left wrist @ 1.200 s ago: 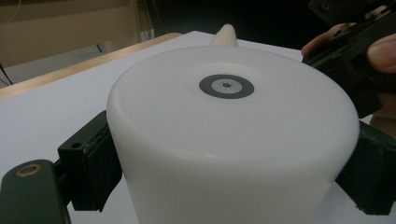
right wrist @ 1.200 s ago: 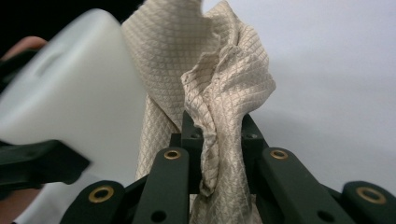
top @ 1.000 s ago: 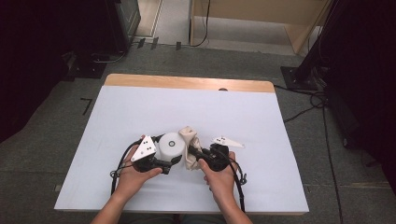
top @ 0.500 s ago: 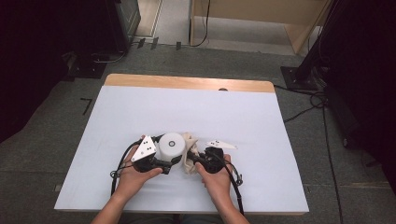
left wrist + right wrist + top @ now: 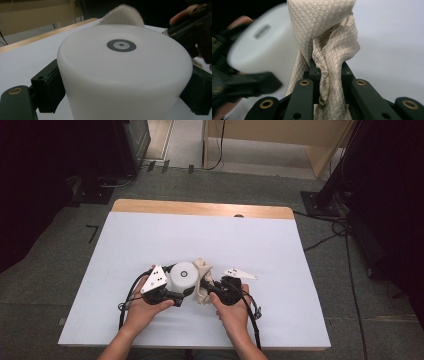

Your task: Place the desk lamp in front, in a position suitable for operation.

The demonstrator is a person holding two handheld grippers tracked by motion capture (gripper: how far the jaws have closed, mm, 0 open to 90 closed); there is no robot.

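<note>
My right gripper [image 5: 212, 289] has come in and down since a sec ago: the cloth [image 5: 202, 282] was lifted up off to the side of the cup, now it sits bunched low, pressed against the cup's right flank. Right fingers [image 5: 305, 95] are pressed together, pinching the beige cloth; the right gripper view shows the weave folded into the gap between them. Left gripper [image 5: 182, 292] hasn't budged, its fingers [image 5: 48, 86] clamped on both sides of the white cup [image 5: 183, 275], which stands upside down on the bench [image 5: 150, 235], near the front edge, roughly mid-width.

My read: wiping the cup's outside is under way, w/ left steadying and right rubbing, and the far side isn't reached yet.

Around: rest of bench is bare white sheet w/ wood strip at back [image 5: 200, 209]. Obstacles: only my own left gripper hugging the cup, which blocks the cloth from the near and left walls, plus trailing cables [image 5: 252, 312] by the wrists.
</note>
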